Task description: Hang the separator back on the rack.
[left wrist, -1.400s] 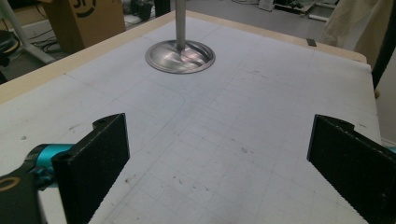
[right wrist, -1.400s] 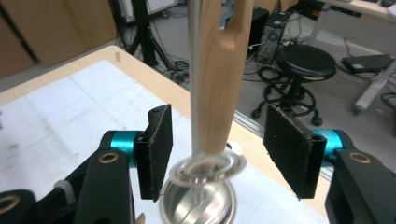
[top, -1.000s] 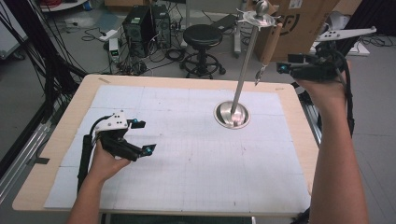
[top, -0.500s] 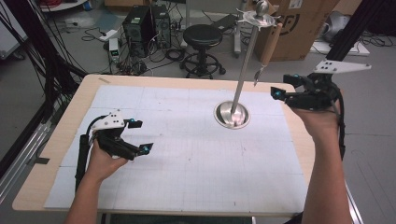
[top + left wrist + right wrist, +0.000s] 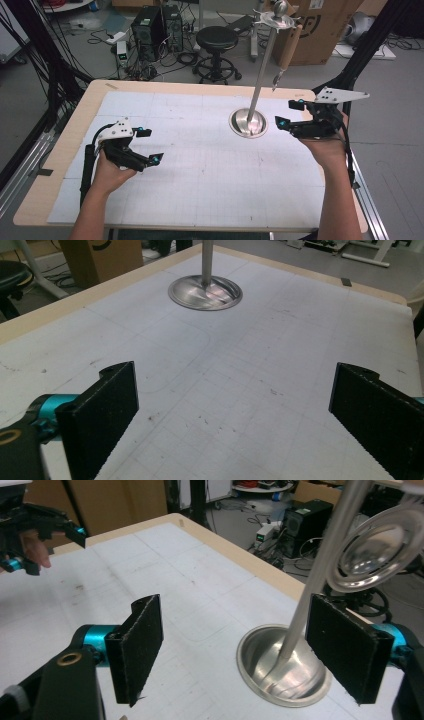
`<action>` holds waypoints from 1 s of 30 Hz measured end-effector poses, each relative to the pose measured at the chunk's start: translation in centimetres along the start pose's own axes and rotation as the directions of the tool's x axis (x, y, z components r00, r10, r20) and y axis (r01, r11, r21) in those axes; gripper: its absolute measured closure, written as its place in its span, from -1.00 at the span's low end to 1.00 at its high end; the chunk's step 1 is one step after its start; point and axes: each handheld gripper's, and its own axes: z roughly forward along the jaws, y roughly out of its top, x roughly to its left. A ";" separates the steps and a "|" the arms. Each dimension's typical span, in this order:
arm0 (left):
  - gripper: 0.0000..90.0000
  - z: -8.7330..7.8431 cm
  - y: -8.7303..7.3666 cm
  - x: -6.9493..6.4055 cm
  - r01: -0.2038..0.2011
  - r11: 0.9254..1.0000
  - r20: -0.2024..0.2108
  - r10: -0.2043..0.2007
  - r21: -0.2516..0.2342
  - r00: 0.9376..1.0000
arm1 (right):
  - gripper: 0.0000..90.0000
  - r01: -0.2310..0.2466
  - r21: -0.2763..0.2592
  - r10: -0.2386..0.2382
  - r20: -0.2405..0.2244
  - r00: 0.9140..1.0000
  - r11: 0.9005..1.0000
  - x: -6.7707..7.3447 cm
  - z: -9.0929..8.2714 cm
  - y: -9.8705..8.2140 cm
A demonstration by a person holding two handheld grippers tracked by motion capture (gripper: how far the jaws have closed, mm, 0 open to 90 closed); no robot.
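Observation:
A metal stand rises from a round base (image 5: 247, 123) on the white gridded mat (image 5: 210, 175), its pole (image 5: 262, 70) leaning up to a small crosspiece. A wooden-handled tool (image 5: 289, 47) hangs from that top. My right gripper (image 5: 288, 113) hovers open just right of the base, with the base (image 5: 282, 667) and pole (image 5: 320, 570) between and beyond its jaws. My left gripper (image 5: 151, 145) is open and holds nothing. It sits low over the mat's left part, facing the base (image 5: 205, 290) from far off.
The table's wooden rim (image 5: 210, 85) frames the mat. Behind the table stand a black stool (image 5: 216, 37), computer towers (image 5: 157, 25) and a cardboard box (image 5: 325, 25), with cables on the floor. The left hand's gripper (image 5: 35, 525) appears far off in the right gripper view.
My right gripper has come down and leftwards, from high beyond the table's right edge to beside the stand's base. The left gripper has hardly moved.

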 end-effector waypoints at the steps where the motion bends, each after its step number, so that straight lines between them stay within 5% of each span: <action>1: -0.86 0.0 0.0 0.0 0.001 1.000 0.000 -0.001 0.003 1.000 | -0.51 0.002 0.003 -0.002 -0.005 1.000 1.000 0.1 0.1 -0.2; 18: -0.90 -0.2 -0.9 0.4 0.011 1.000 0.003 -0.011 0.000 1.000 | -0.57 -0.056 -0.021 0.054 -0.083 0.995 0.998 1.6 2.0 -5.4; 30: -0.90 -0.1 -1.1 0.4 0.014 1.000 0.003 -0.014 0.001 1.000 | -0.65 -0.028 0.011 0.029 -0.099 0.995 1.000 3.5 3.6 -7.3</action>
